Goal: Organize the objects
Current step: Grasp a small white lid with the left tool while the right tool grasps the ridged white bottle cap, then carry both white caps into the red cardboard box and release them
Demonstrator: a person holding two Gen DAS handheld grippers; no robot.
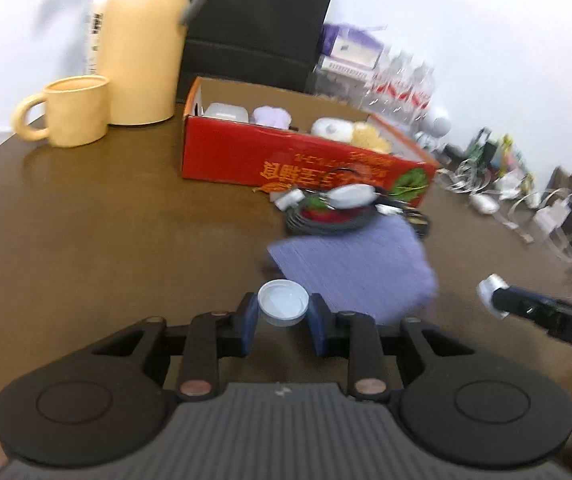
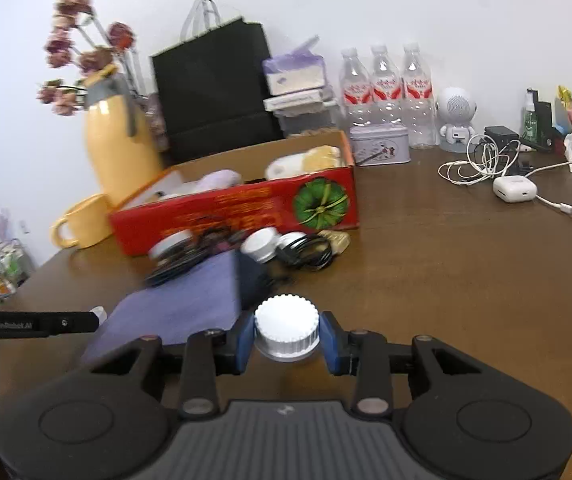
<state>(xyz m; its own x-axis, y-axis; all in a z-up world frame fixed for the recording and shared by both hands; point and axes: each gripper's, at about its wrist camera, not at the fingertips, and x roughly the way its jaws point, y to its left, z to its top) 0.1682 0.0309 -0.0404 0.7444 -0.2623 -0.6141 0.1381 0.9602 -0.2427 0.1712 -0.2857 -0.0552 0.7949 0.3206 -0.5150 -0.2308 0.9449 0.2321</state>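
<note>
Brown wooden surface (image 2: pixel 466 280) carries everything. Big items sit at the back: black paper bag (image 2: pixel 214 92) against the wall, yellow thermos jug (image 1: pixel 144 40) beside it, yellow mug (image 1: pixel 74 110) just in front of the jug on its left.

Red cardboard box (image 1: pixel 298 156) is mid-surface, open top, with several pale soft items inside; too blurred to tell what they are. Three clear water bottles (image 2: pixel 386 92) stand behind the box's right end, with a small tin (image 2: pixel 380 145) in front of them and a round white speaker figure (image 2: pixel 457 116) to their right.

Purple cloth (image 1: pixel 358 272) lies flat in front of the box. A tangle of black cable (image 2: pixel 306 254) and small white parts sits between cloth and box, touching the cloth's far edge. White cables (image 2: pixel 482 160) and a white earbud case (image 2: pixel 514 188) are well apart, on the right side.

Your left gripper (image 1: pixel 283 316) has its jaws pinching a white cap (image 1: pixel 283 303), open side facing up, held over the surface just beside the cloth's near corner. Blue pads press on both sides.

Your right gripper (image 2: pixel 287 338) has its jaws pinching a white ribbed lid (image 2: pixel 287 326), closed top facing up, near the cloth's right edge. Pads are on both sides of it.

Both views are motion-blurred.
</note>
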